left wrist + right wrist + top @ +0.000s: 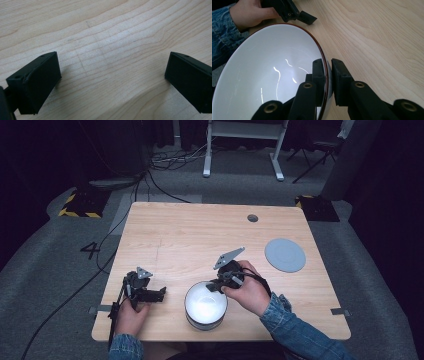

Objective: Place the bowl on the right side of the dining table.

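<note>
While resting near the front edge of the counter (200,227), white bowl (205,305) with dark red rim, sitting upright between the two hands. Right tongs (216,286) clenching on the bowl's rim at its right side, as seen in the high view; in the right gripper view, right tongs (329,75) pinching the thin wall, one jaw lying inside against the white glaze, the other pressing from outside, rim running between them. Bowl (269,75) showing bright reflections on its inner surface. Right hand (250,292) wrapping around the tool body, denim sleeve (295,330) trailing toward the lower right corner, grey three-cornered plate (229,257) tilting up above the hand.

Left tongs (161,294) lying just left of the bowl, apart from it, pointing toward it, left hand (131,317) gripping the handle at the counter's front left. In the left gripper view, left tongs (112,77) standing released, jaws spread wide over bare wood grain, nothing between them. In the right gripper view, left tongs (308,18) appearing beyond the bowl's far rim.

Farther back on the right, grey disc (285,255) lying flat, well apart from the bowl. Beyond it, small round hole (252,218) near the far edge. Past the counter, cables (165,162) trailing over grey floor (50,250).
</note>
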